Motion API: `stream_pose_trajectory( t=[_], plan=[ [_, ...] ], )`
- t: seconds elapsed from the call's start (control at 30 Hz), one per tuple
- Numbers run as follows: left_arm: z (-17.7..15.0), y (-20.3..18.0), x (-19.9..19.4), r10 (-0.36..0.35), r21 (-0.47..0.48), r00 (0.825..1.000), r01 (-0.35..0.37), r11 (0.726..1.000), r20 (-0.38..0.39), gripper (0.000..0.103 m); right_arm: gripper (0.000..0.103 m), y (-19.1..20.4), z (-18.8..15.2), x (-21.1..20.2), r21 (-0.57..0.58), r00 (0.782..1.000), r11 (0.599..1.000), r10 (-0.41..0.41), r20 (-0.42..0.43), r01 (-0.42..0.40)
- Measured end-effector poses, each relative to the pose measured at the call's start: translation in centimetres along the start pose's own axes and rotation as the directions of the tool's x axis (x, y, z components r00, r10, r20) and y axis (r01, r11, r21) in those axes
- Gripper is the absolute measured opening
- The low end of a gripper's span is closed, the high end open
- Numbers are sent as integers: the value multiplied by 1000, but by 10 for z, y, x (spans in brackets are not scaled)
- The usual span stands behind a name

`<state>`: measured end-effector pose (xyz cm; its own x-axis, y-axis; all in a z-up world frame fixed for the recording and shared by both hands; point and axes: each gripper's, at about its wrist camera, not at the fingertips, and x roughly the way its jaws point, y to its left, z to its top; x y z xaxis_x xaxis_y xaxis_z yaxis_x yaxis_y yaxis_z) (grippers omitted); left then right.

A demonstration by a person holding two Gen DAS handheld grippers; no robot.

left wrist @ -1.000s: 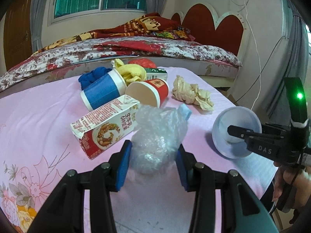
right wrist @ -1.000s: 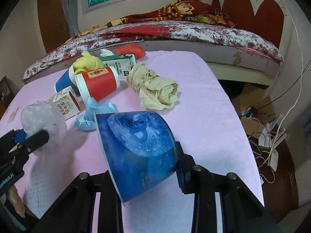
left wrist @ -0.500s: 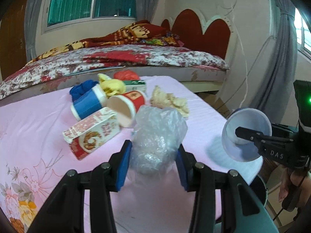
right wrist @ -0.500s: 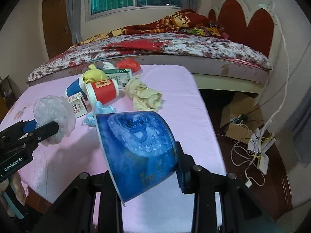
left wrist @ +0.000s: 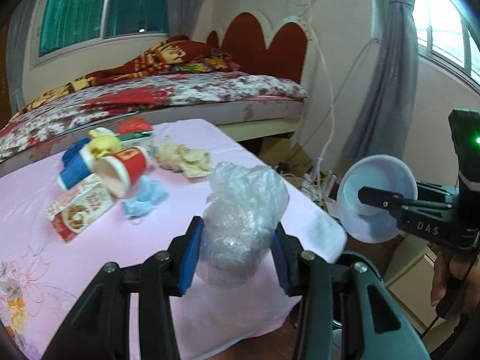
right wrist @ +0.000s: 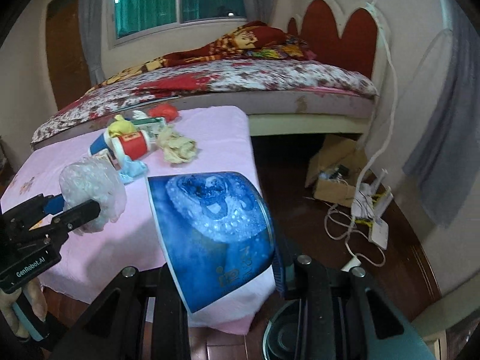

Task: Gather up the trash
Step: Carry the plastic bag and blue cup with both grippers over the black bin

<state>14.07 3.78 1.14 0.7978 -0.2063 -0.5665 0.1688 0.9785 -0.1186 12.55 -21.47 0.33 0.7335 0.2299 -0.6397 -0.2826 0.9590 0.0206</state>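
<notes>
My left gripper (left wrist: 237, 253) is shut on a crumpled clear plastic bag (left wrist: 244, 216), held above the near right corner of the pink table (left wrist: 36, 255). My right gripper (right wrist: 222, 258) is shut on a blue paper bowl (right wrist: 216, 228), tilted on its side past the table's right edge. In the left wrist view the same bowl (left wrist: 378, 192) shows its white inside at the right. On the table lie a red cup (left wrist: 124, 169), a blue cup (left wrist: 75, 168), a milk carton (left wrist: 79, 207), a blue glove (left wrist: 144, 201), a beige wad (left wrist: 186, 157) and a yellow bag (left wrist: 103, 144).
A dark round bin rim (right wrist: 288, 327) shows low beneath the right gripper. Behind the table stands a bed (right wrist: 240, 81) with a floral cover. A cardboard box (right wrist: 336, 171) and white cables (right wrist: 366, 225) lie on the brown floor at the right.
Both grippers have pulled back and to the right with their loads, from over the table to its near right corner and beyond. The floor and bin rim have come into view.
</notes>
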Motion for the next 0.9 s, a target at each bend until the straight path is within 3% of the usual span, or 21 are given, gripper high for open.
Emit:
stream_pose_trajectory(
  t=[0.43,0.9],
  plan=[
    [-11,-98,15,-144,114,988,149,982,-50,45,34,-90,-60,-30,111,992,987,-109,-62,115],
    [-48,-181,46,-261,184,947,295,938,-188,45,34,-176,-147,-41,203,963,953,-186,-195,225]
  ],
)
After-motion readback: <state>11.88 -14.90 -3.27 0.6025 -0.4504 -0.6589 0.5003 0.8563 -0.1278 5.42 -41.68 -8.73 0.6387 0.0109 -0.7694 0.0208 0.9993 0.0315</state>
